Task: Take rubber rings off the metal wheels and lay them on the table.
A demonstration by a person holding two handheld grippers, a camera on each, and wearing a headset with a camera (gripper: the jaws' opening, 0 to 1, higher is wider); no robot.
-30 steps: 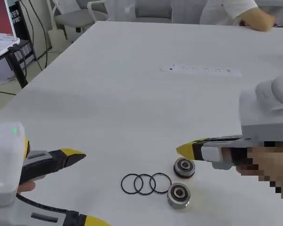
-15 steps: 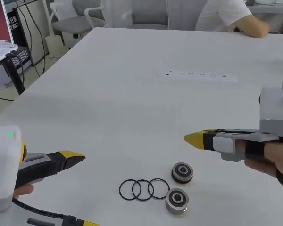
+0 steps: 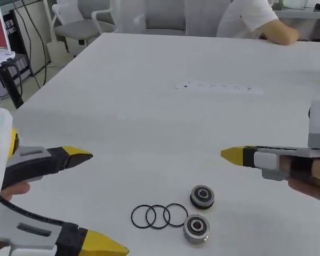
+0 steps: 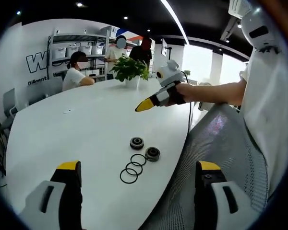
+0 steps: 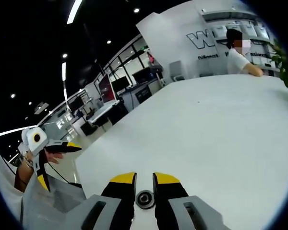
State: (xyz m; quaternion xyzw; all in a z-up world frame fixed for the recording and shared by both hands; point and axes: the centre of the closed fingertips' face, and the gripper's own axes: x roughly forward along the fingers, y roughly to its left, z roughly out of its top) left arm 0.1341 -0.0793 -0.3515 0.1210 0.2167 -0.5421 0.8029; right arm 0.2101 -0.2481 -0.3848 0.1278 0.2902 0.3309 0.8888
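Two metal wheels (image 3: pixel 202 196) (image 3: pixel 196 228) lie flat side by side near the table's front edge. Three black rubber rings (image 3: pixel 159 216) lie in an overlapping row just left of them. My right gripper (image 3: pixel 224 154) hovers above and to the right of the wheels, shut, with nothing in it. One wheel (image 5: pixel 145 199) shows beyond its jaw tips in the right gripper view. My left gripper (image 3: pixel 108 202) stands open to the left of the rings, its jaws wide apart. The left gripper view has the wheels (image 4: pixel 137 143) (image 4: pixel 152 154), the rings (image 4: pixel 133 168) and the right gripper (image 4: pixel 141 106) ahead.
The white table (image 3: pixel 149 106) stretches far back. A white power strip (image 3: pixel 218 87) lies mid-table. A person (image 3: pixel 256 18) sits at the far side, with office chairs (image 3: pixel 77 21) beyond. A potted plant (image 4: pixel 129 71) stands at the table's far end.
My right gripper has drawn up and to the right, away from the wheels. The left gripper stays open on the left. Wheels and rings have not moved.
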